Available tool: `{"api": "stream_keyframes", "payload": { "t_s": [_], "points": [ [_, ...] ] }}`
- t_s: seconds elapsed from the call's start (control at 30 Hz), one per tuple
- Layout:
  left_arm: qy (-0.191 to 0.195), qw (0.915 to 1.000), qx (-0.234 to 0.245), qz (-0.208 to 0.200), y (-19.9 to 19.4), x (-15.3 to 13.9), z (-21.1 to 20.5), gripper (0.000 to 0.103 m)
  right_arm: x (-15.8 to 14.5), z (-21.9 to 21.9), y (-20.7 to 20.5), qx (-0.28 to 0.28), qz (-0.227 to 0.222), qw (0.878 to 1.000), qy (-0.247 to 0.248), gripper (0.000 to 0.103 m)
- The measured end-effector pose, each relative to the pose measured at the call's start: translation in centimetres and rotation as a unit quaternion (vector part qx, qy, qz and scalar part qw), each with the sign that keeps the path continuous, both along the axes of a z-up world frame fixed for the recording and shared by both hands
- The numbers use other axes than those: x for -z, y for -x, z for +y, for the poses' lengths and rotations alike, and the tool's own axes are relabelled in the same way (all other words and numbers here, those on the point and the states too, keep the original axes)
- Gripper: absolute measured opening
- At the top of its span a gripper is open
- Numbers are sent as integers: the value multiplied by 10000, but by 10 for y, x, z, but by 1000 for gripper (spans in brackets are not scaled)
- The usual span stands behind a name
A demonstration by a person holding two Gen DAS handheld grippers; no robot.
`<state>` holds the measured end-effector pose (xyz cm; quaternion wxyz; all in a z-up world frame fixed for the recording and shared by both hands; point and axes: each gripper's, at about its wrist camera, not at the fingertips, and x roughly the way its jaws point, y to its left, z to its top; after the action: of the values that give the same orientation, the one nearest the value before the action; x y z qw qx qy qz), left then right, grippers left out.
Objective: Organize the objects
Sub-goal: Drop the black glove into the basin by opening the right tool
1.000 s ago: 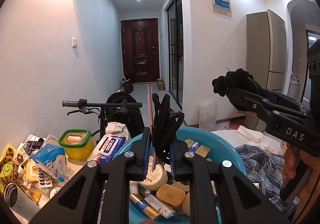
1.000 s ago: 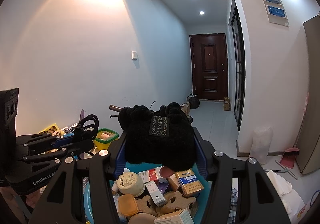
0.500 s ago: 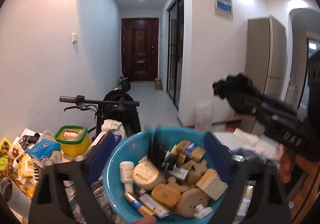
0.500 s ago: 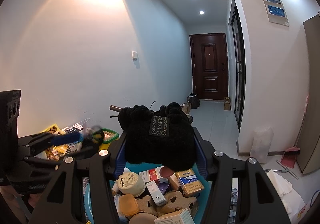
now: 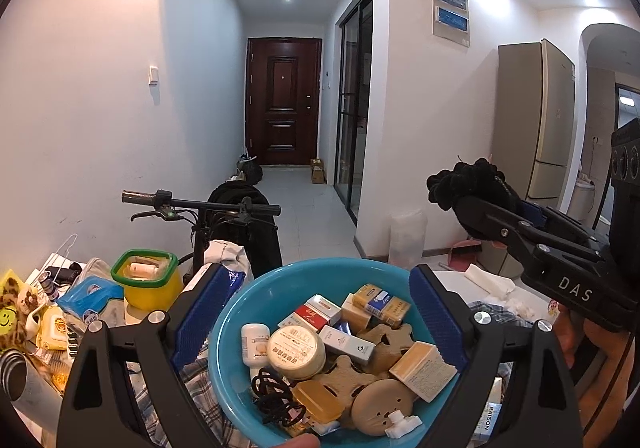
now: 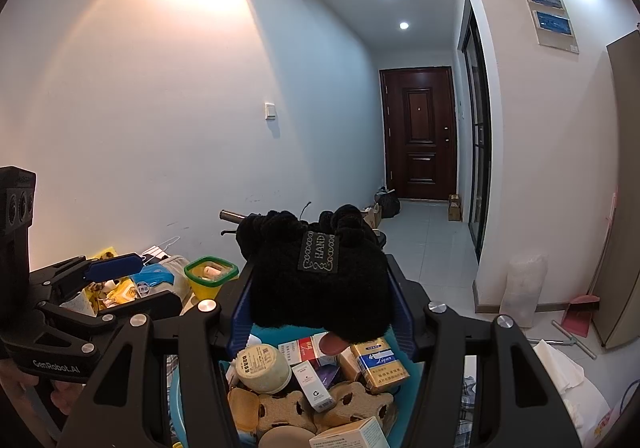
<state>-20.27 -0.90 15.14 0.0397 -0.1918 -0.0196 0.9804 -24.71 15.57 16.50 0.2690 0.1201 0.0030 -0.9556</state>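
The right tool [image 6: 320, 284] clenches a black knit hat [image 6: 320, 272], label facing up, above the blue basin [image 5: 236, 324] of boxes, jars and black hair ties [image 5: 276, 396]; the left tool [image 5: 316, 324] stands released, straddling the basin.

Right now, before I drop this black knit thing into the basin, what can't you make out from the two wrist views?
- Right wrist view: the black knit item in the right gripper hides the back of the blue basin.
- Left wrist view: the basin's near rim is cut off by the bottom edge.
- Both views: print on the small boxes is too small to read.
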Motion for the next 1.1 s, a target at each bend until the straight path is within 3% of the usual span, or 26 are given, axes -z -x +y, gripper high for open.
{"api": "stream_keyframes", "payload": {
  "t_s": [0.47,0.53,0.63,0.87,1.1],
  "points": [
    [47,10000,-33,-30,6,1,5,95,-1,1,0,34,-13,10000,3,57],
    [51,10000,-32,-33,5,1,5,101,-1,1,0,30,-12,10000,6,58],
    [46,10000,-23,-5,5,0,6,103,-1,1,0,76,-32,10000,12,63],
    [56,10000,-25,-16,5,-1,6,103,-2,3,-1,146,-87,9998,128,97],
    [59,10000,-25,-16,6,-2,6,103,-3,2,1,137,-153,9997,165,102]
  ]
}}
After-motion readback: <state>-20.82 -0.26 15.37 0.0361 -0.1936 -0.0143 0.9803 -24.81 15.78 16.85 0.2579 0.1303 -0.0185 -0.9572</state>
